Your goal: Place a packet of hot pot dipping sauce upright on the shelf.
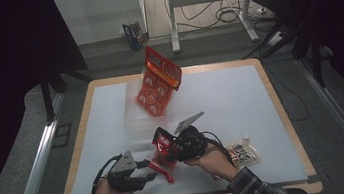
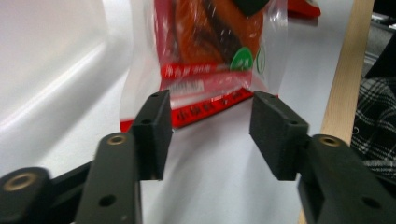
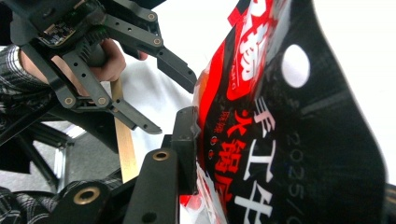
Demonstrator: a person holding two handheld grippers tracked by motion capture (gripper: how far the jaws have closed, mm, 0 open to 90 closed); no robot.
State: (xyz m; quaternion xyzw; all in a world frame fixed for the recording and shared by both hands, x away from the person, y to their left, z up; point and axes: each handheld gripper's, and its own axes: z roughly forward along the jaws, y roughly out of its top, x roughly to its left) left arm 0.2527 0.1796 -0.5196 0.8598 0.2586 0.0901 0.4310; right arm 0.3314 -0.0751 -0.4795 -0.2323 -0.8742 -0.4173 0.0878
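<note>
Snack pouch: red, clear-windowed pouch (image 1: 163, 151), held above the near edge of the table (image 1: 240, 93), just left of that edge's middle. In the left gripper view its printed bottom seam (image 2: 205, 105) hangs just beyond the fingertips.
Right gripper: (image 1: 179, 146) clenched on the snack pouch; the right gripper view shows one black jaw pressed flat against the film (image 3: 261, 140).
Left gripper: (image 1: 152, 170) released, jaws spread, lined up with the lower end of the pouch; whether a pad already touches the film cannot be told.
Risk, slip: the film looks glossy and limp. Judged cause of a drop: a single grip near one end lets the free end swing and peel out.
Risk, missed pinch: the left jaws stand wider than the seam. If they close off-centre, the pouch would likely fold or be pushed aside.
Risk, crushing: a pinch on the filled window instead of the flat seam could squash the contents.
Risk, collision: the two grippers work close together and could knock jaws.
Container, clear tray: (image 1: 135, 122) sits on the table left of centre, toward the far edge; contents cannot be made out.
Container, orange pack: (image 1: 157, 81) stands tilted at the tray's far side, showing round portions in rows.
Second packet: pale packet (image 1: 242, 152) lies flat near the near right corner, well apart from the tray.
</note>
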